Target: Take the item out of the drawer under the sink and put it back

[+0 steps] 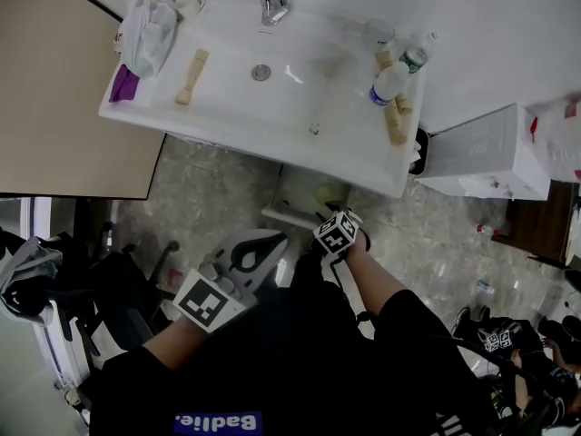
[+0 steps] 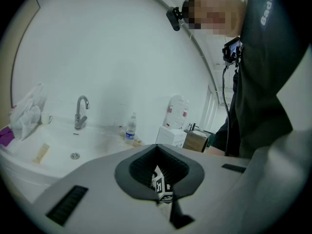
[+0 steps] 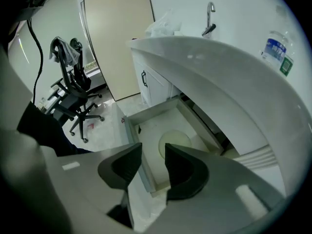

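While right claw (image 3: pixel 153 152) gapes empty and left claw (image 2: pixel 157 148) is closed, the item (image 3: pixel 174 141) looks round, pale yellow-green.

The drawer (image 3: pixel 148 126) under the sink (image 1: pixel 272 145) stands pulled out, white and shallow. The item (image 3: pixel 174 143), a pale yellow-green round thing, lies flat on the drawer's bare floor, nearer the cabinet side than the front edge.

Open drawer (image 3: pixel 153 125) is clear from above; sink (image 3: pixel 219 72) overhangs its rear.
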Available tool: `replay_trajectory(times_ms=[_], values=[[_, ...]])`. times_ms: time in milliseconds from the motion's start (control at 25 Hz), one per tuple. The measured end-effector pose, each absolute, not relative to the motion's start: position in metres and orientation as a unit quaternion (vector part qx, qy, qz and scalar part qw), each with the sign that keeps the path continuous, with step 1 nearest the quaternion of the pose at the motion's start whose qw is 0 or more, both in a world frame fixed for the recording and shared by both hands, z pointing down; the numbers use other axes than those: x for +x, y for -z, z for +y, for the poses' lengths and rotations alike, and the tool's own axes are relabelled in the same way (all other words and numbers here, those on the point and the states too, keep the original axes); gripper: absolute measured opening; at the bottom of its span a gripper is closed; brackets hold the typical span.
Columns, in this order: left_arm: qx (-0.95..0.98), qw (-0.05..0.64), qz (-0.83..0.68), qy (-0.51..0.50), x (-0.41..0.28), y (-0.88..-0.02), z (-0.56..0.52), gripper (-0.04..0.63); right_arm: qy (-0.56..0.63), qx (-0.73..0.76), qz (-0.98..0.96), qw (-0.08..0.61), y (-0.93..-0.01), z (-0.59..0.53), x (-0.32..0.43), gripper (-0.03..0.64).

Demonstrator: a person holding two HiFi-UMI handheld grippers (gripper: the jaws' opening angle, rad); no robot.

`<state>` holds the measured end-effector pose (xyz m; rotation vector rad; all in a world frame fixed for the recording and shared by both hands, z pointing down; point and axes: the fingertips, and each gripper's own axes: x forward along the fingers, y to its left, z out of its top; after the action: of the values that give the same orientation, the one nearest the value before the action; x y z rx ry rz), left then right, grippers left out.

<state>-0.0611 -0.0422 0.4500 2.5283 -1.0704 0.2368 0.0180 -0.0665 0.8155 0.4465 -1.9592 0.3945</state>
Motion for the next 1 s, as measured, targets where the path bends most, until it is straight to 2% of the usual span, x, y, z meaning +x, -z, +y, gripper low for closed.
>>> replay_trajectory(times_ms=[1000], values=[[0.88,0.247,-0.391,-0.11,-0.073,-0.488,-0.031,0.006,-0.083,0.126,-0.786,0.599,-0.894,-0.078,0.02,0.137]])
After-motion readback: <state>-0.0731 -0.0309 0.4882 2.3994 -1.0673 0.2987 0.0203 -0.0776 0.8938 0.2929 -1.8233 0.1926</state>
